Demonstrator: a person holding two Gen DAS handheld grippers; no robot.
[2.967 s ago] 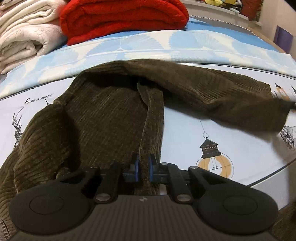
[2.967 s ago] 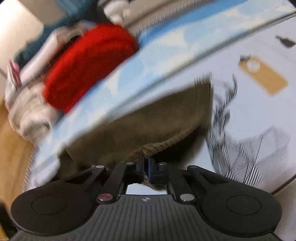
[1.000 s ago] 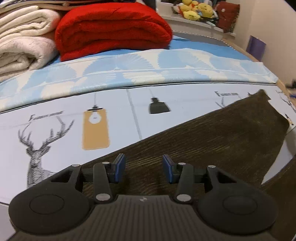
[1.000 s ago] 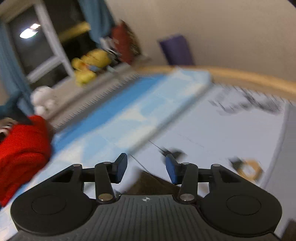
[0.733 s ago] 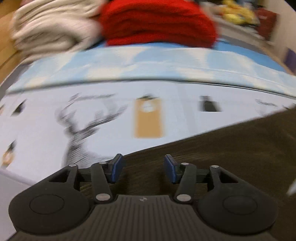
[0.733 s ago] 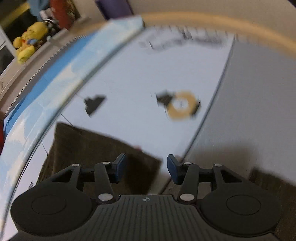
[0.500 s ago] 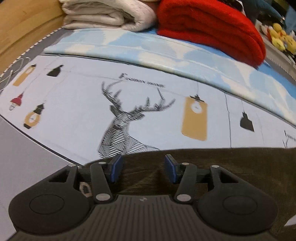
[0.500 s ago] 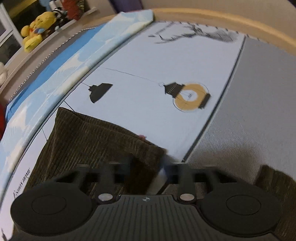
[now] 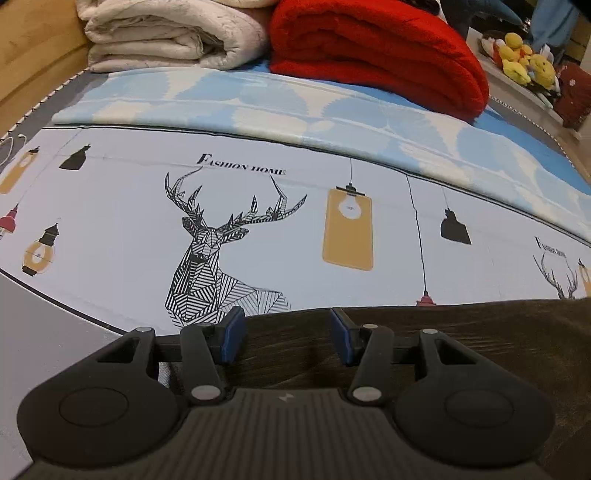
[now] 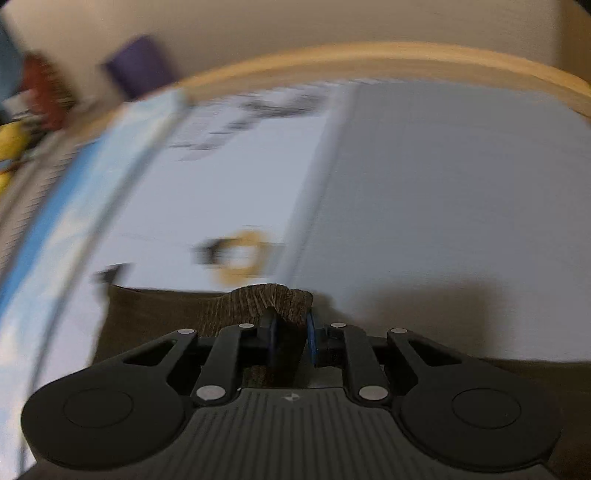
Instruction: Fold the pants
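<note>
Dark brown corduroy pants lie flat on the printed bedsheet. Their far edge runs across the bottom of the left wrist view. My left gripper is open just above that edge, with fabric below its blue pads but not pinched. In the blurred right wrist view a corner of the pants is bunched up between the pads of my right gripper. Its jaws are closing and pinch the fabric.
A folded red blanket and a cream blanket are stacked at the far side of the bed, with yellow stuffed toys behind them. A wooden bed frame curves along the edge beyond my right gripper.
My left gripper slid left along the pants' edge and stayed open. My right gripper dropped onto the pants' corner, and its jaws narrowed around the fabric.
</note>
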